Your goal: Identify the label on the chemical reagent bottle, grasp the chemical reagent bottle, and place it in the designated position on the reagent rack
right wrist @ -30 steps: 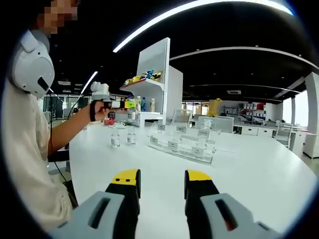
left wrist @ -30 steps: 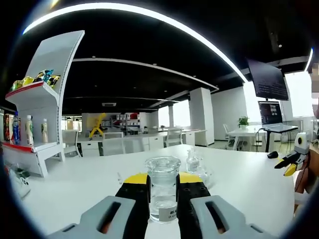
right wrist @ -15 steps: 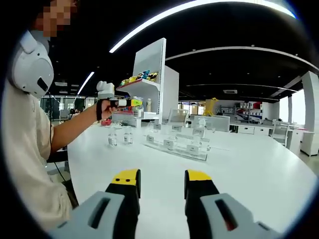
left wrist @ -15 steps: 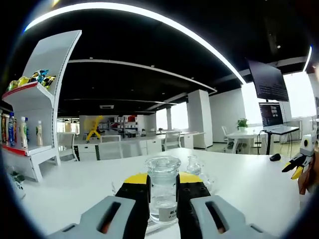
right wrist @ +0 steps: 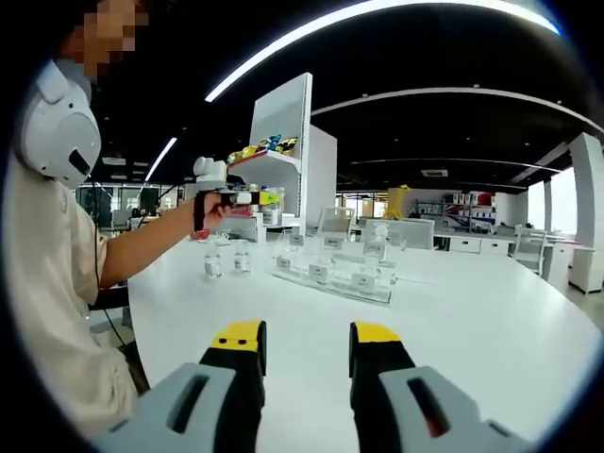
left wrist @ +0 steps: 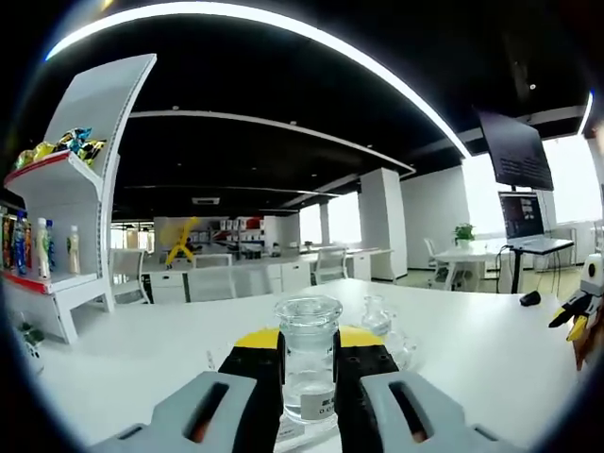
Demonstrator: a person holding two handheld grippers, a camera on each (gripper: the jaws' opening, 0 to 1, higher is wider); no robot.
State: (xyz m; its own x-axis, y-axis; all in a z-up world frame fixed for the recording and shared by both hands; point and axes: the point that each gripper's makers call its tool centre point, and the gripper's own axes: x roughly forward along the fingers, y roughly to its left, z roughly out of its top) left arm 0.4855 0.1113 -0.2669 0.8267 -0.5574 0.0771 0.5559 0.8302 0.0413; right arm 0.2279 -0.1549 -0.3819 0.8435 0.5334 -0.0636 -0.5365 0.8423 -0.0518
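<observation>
Left gripper point(left wrist: 308, 363) jaws clamp the reagent bottle point(left wrist: 308, 359), held above the desk point(left wrist: 142, 349) near the reagent rack point(right wrist: 330, 276). Right gripper point(right wrist: 307, 354) jaws wide, holding nothing. Risk: smooth glass slipping or missing its labelled slot.

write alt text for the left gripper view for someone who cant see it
The left gripper holds a clear glass bottle with a white label upright between its black, yellow-tipped jaws, above a white table. Another small glass bottle stands just behind it. A white shelf unit with drinks and snacks stands at left, and the right gripper enters at the right edge.
</observation>
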